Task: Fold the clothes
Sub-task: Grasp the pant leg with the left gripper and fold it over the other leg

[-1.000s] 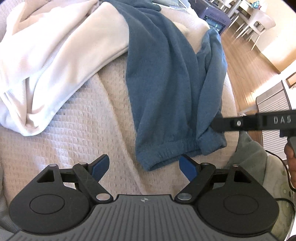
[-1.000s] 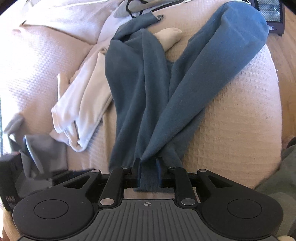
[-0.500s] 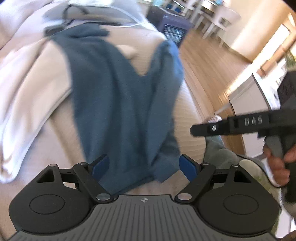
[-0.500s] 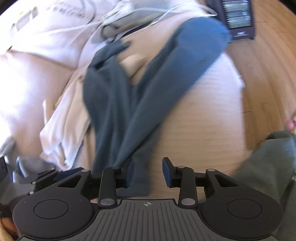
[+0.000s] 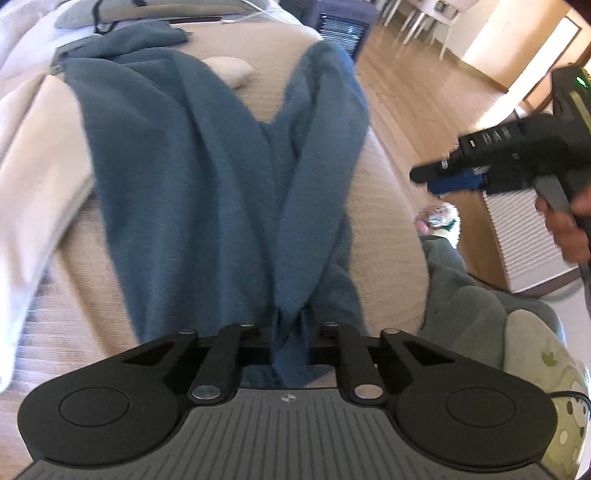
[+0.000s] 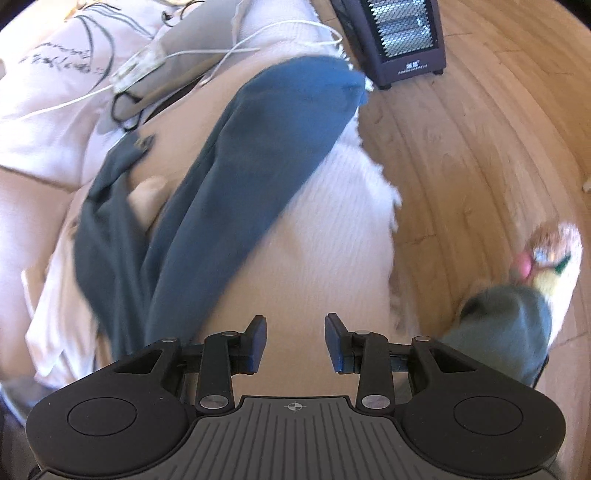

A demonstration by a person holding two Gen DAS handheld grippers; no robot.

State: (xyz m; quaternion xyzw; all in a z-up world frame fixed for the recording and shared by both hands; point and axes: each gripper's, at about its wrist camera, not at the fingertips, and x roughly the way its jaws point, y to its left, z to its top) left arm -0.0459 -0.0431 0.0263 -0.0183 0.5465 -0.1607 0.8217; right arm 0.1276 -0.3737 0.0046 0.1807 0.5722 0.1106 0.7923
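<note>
Blue fleece trousers [image 5: 192, 177] lie lengthwise on a beige bed, legs spread in a V toward the far end. My left gripper [image 5: 290, 332] is shut on the near cuffs of the trousers, the cloth bunched between its jaws. The trousers also show in the right wrist view [image 6: 236, 184], to the left. My right gripper [image 6: 294, 345] is open and empty above bare bedspread, and it shows in the left wrist view [image 5: 454, 179] raised off the bed's right side.
A cream garment [image 5: 33, 177] lies left of the trousers. Pillows and white cables [image 6: 110, 70] sit at the far end. An electric heater [image 6: 400, 33] stands on the wooden floor [image 6: 480, 147] beyond the bed's edge. A grey-green cushion [image 5: 472, 314] lies at right.
My right gripper opened, let go of the trouser cuff and moved away to the right. My left gripper moved onto the cuffs and shut on them.
</note>
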